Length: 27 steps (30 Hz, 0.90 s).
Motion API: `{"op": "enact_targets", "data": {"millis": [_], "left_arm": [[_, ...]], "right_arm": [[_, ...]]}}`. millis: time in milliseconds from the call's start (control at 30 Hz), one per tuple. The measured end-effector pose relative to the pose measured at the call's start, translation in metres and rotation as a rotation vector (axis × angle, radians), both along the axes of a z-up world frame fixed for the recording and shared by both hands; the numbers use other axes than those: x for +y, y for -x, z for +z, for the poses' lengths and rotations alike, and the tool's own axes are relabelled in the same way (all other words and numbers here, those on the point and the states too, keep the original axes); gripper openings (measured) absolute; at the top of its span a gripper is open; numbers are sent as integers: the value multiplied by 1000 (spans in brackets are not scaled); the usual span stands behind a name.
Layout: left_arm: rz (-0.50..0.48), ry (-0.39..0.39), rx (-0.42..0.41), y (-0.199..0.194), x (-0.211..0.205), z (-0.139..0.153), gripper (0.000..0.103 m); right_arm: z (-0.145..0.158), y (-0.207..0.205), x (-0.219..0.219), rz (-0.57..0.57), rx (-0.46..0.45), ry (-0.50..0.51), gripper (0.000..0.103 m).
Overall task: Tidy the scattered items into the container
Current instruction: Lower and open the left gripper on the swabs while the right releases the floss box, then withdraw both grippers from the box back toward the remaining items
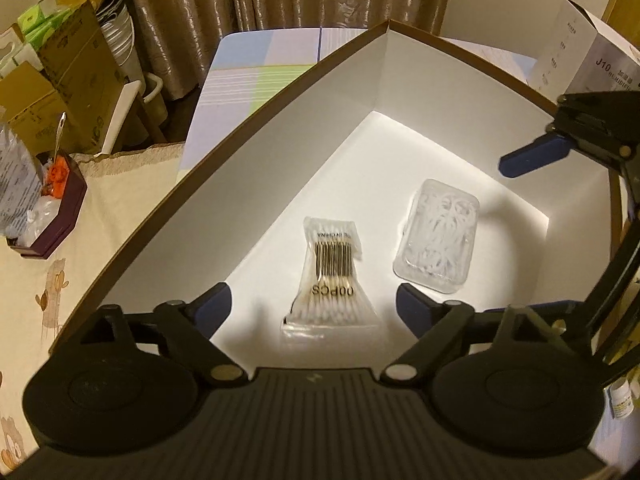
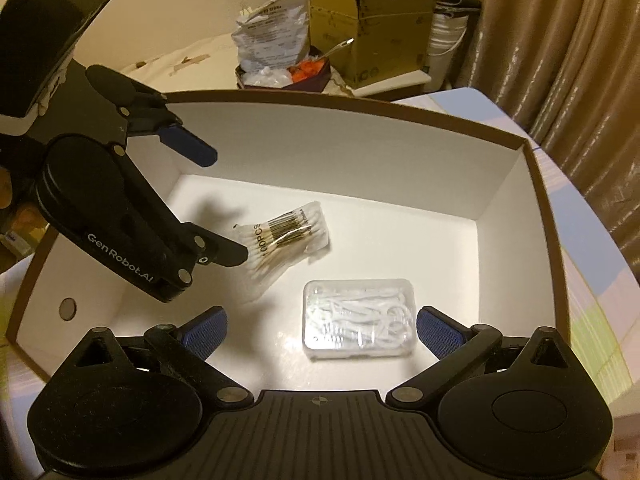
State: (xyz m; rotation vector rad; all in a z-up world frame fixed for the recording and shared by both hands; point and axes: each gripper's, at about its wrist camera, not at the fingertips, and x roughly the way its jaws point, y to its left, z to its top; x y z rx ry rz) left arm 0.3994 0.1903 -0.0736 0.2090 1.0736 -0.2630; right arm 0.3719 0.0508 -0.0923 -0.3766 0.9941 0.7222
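A white box with a brown rim holds a clear bag of cotton swabs and a clear plastic case of floss picks, both lying on its floor. My left gripper is open and empty, hovering above the swab bag. My right gripper is open and empty, its jaws either side of the floss case and above it. The left gripper also shows in the right wrist view, and one right fingertip shows in the left wrist view.
A dark tray of small items and cardboard boxes stand beyond the box on the patterned cloth. A white carton stands at the far right. Curtains hang behind.
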Motion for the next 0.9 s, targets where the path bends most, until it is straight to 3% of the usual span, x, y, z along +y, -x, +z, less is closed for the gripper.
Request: {"op": "enact_targets", "data": {"millis": [900], "left_arm": [[-15, 42, -139, 92, -12, 74, 100]], "right_arm": [[85, 109, -37, -236, -151, -148, 103]]}}
